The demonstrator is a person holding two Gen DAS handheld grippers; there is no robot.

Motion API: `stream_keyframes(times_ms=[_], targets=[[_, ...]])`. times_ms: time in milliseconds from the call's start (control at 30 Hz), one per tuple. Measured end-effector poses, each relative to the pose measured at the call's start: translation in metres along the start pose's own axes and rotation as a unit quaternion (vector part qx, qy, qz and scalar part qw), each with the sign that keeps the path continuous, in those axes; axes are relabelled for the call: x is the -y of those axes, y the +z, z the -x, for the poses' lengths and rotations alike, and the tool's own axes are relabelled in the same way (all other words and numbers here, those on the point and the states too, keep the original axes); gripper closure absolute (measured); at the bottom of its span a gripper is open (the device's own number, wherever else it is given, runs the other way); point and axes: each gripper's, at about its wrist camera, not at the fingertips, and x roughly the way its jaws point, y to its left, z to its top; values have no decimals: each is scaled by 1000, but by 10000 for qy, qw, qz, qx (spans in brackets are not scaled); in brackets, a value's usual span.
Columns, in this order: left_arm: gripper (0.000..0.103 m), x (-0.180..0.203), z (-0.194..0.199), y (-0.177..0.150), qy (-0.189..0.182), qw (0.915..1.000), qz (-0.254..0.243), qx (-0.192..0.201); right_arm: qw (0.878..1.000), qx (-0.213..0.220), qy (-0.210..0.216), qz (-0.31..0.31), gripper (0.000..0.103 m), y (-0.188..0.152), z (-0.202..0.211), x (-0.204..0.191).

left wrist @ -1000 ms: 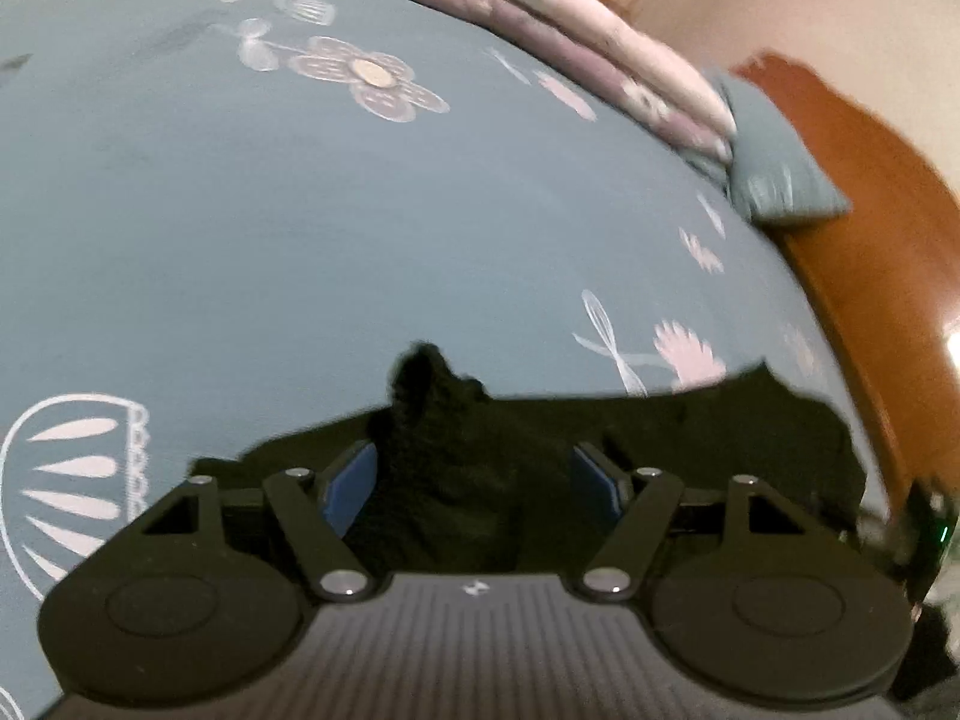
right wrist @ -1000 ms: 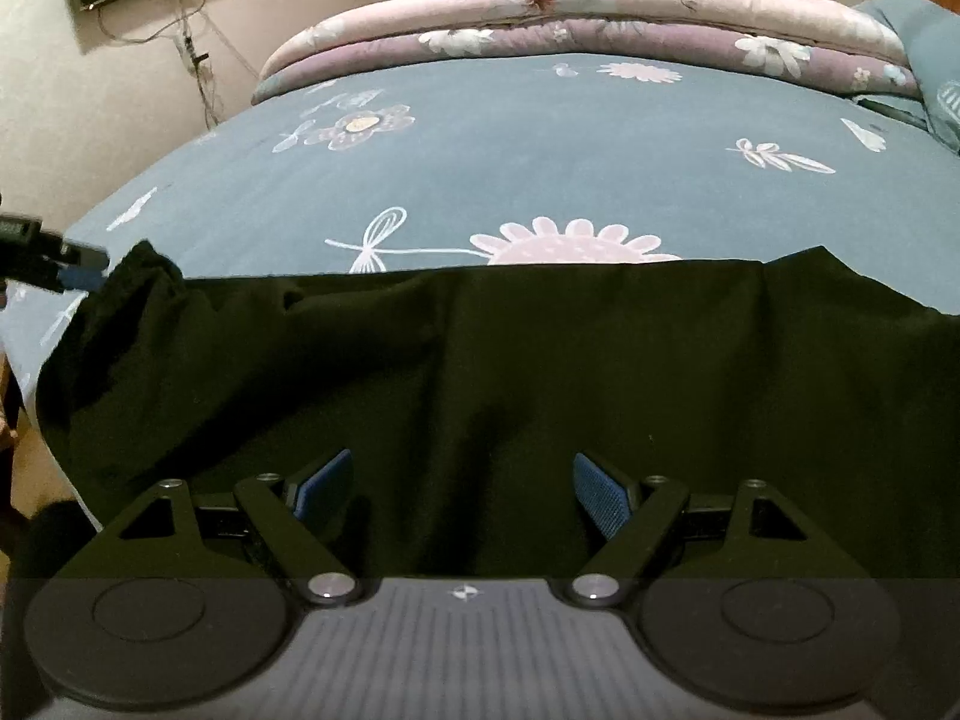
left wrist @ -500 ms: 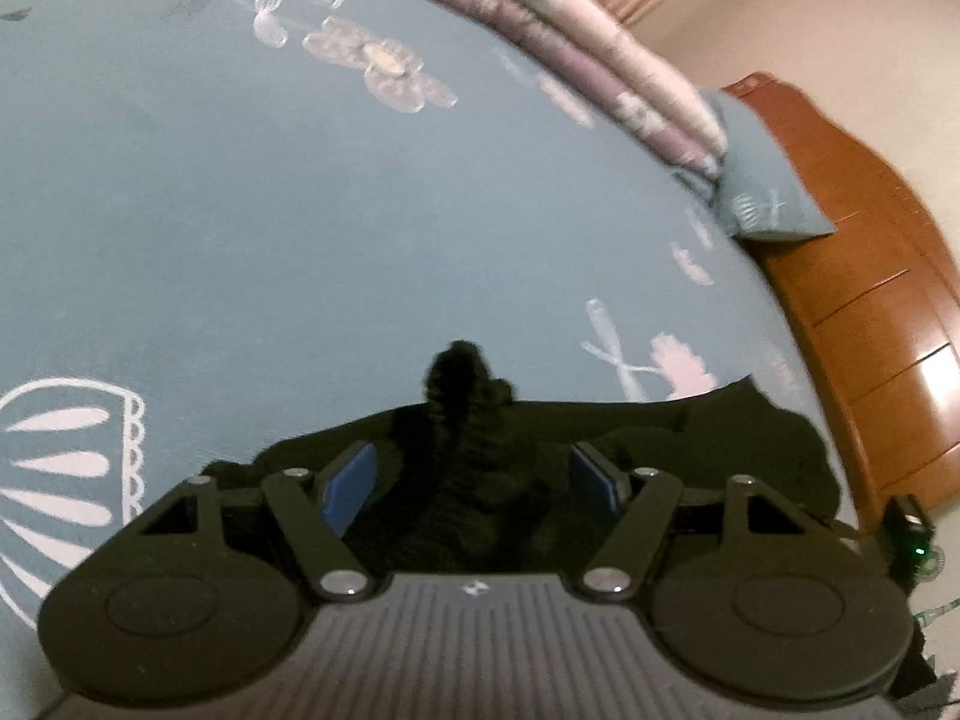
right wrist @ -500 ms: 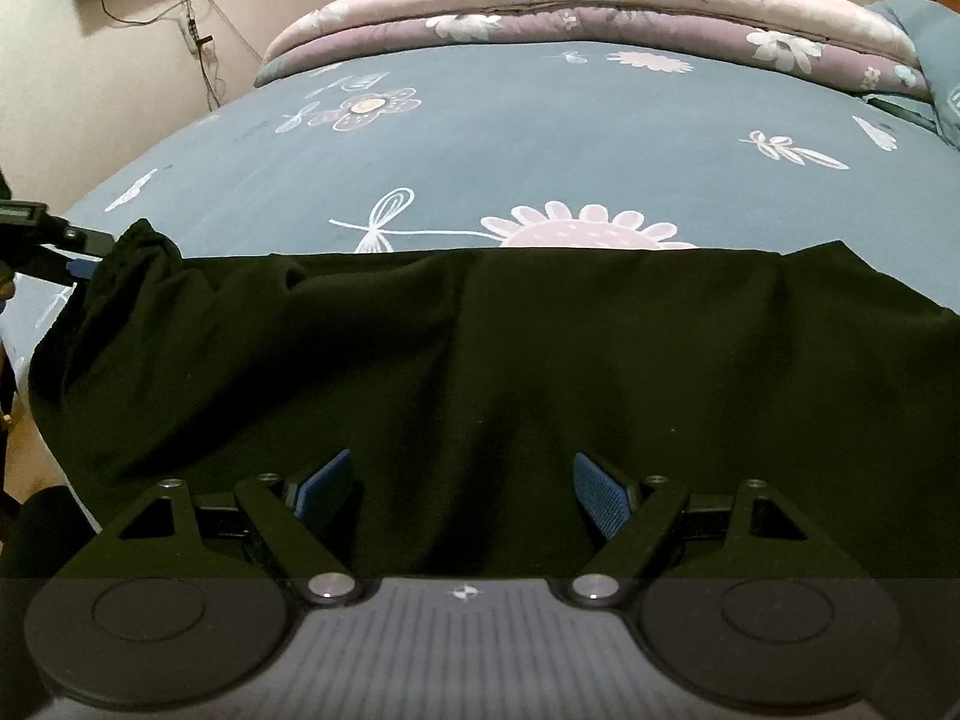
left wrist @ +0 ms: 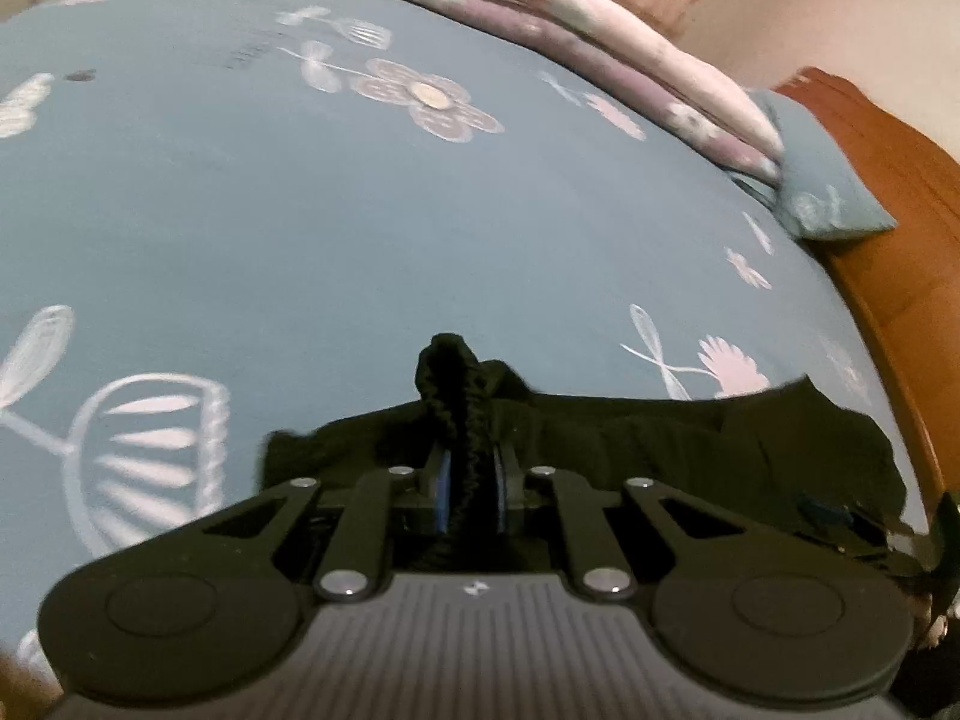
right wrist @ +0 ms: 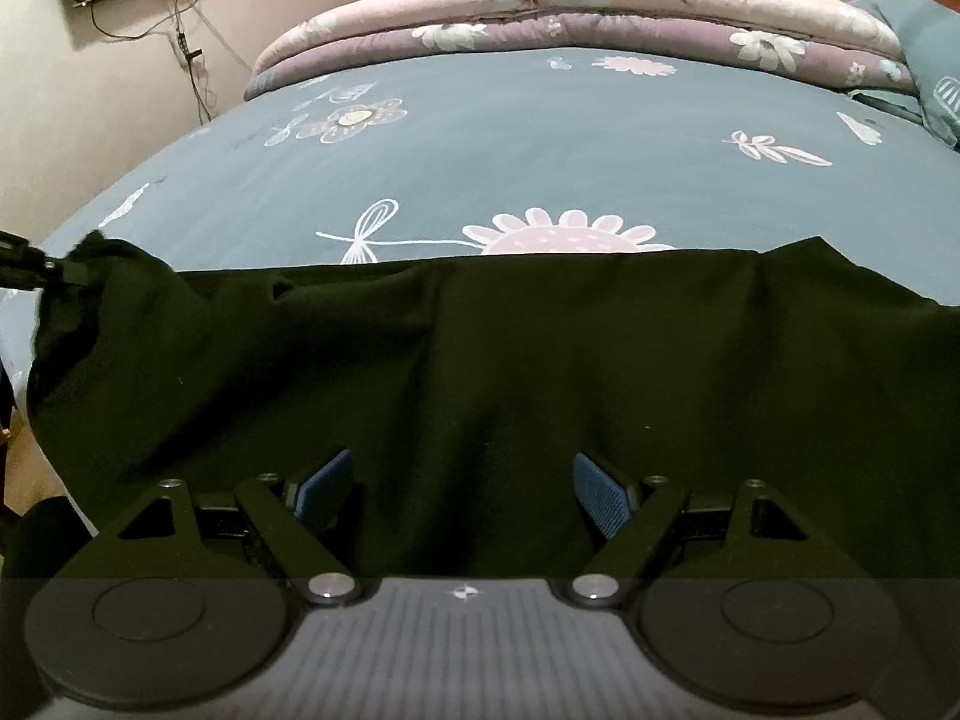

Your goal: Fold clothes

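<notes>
Fingers [left wrist: 442,483] of the left gripper [left wrist: 469,480] are pinching a bunched elastic edge of the black garment [right wrist: 480,372], which is sticking up between the blue pads. Right gripper [right wrist: 463,495] is hovering over the cloth, fingers spread wide, gripping nothing. Garment is lying spread across the near edge of the bed [right wrist: 510,138], on the blue floral sheet. Folded quilts [right wrist: 576,12] are sitting at the far side, pillow [left wrist: 822,180] beside the wooden headboard [left wrist: 894,228].
</notes>
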Motion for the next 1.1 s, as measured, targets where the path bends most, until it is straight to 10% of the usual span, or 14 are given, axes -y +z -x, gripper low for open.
stream_keyframes(times_ms=[700, 933, 1100], targets=[[88, -41, -18, -14, 801, 9927, 786, -440, 9997, 76, -70, -215, 19, -6, 3, 12], [45, -37, 8, -11, 951, 9915, 820, -336, 9996, 144, -24, -243, 19, -5, 8, 17], [44, -32, 29, -25, 786, 9929, 871, -205, 9992, 189, 16, -350, 19, -5, 9, 23]])
